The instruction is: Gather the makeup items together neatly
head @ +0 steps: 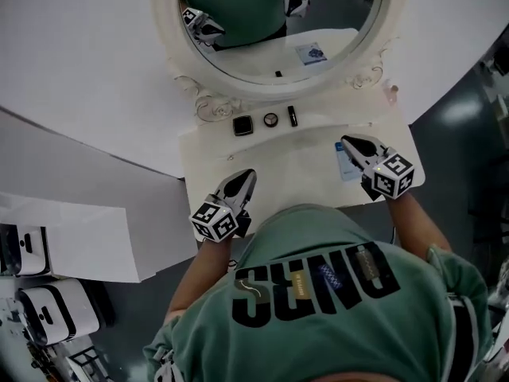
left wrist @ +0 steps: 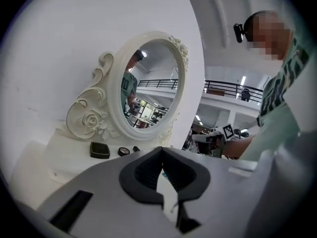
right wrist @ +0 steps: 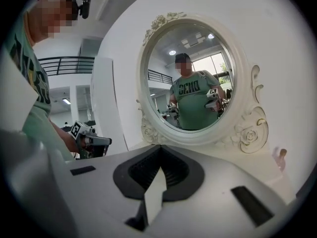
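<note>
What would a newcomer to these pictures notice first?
The large oval white mirror with a carved frame stands at the back of the white dresser top. At its foot, a black square compact, a small round compact and a black tube lie in a row. The left tongs and right tongs are nearer the person, both shut.

The head view is looking steeply down from above the person onto the desk [head: 286, 161] and mirror [head: 270, 30]. Each gripper view is looking low along its own jaws across the desk toward the mirror, the right one nearer. The left gripper view is catching the right gripper [left wrist: 195, 139]; the right gripper view is catching the left gripper [right wrist: 108, 142].
</note>
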{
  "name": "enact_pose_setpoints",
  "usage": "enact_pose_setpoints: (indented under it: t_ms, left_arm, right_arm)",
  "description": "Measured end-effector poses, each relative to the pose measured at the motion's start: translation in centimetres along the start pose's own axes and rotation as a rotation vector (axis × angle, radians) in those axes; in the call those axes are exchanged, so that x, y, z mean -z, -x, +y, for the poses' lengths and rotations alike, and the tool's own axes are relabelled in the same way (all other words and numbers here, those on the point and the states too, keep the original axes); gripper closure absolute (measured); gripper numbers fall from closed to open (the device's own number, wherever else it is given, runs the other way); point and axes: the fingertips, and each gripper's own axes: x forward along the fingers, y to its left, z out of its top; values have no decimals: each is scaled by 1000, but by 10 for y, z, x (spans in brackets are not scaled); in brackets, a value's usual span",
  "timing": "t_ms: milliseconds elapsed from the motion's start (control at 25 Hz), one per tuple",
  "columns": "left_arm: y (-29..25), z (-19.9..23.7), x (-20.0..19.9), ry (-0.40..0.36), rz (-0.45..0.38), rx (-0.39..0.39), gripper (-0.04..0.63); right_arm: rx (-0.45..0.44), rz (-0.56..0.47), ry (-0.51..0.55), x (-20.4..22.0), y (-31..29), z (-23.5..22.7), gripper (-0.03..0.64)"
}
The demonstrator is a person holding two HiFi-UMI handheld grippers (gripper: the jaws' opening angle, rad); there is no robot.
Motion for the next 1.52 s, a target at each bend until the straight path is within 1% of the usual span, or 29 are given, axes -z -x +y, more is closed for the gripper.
enact_pose_setpoints:
  t_ms: [80,120,200,280,440,600,720,800,920,1080,1200,1240,1280,1400,1440,1520]
  left_arm:
    - [10,8,0,5,2,16,584]
    - [14,11,1,10,4,24,584]
    - [21,15,5,23,13,42,584]
    - [26,18,9,28,24,58,584]
    - [30,23,9,47,32,81,584]
    - [34,24,5,44,42,97,584]
    - [36,25,6,41,57,104,584]
    - [37,28,7,53,64,96,584]
    - [42,29,7,58,72,90,584]
    - [44,30,5,55,78,89,584]
    - [46,30,3,55,76,88,584]
    - [46,30,3,55,74,90,584]
    - [47,30,2,56,71,92,584]
    - [50,31,1,56,66,92,584]
    - [50,31,0,56,64,91,584]
    - [53,31,-2,58,58,89,584]
  right_arm:
    - [58,54,11,14,-10,-5,623]
    - [102,98,15,26,-12,-12,623]
    - [213,210,4,60,-13,-33,623]
    - [313,312,-34,96,-10,-57,620]
    - [422,463,-132,162,-5,-92,472]
    - [503,569,-220,215,-4,-116,385]
    - [540,613,-269,240,-5,-131,290]
    - [550,656,-273,254,-4,-136,262]
    - [551,696,-294,273,-1,-137,256]
    - [567,657,-287,275,0,-139,252]
    - [563,654,-281,275,1,-138,264]
    - [561,658,-281,275,2,-137,285]
    - [559,662,-278,274,2,-136,342]
    - [557,672,-258,273,3,-133,436]
    - [555,675,-253,272,3,-131,465]
    - [555,679,-247,272,5,-127,500]
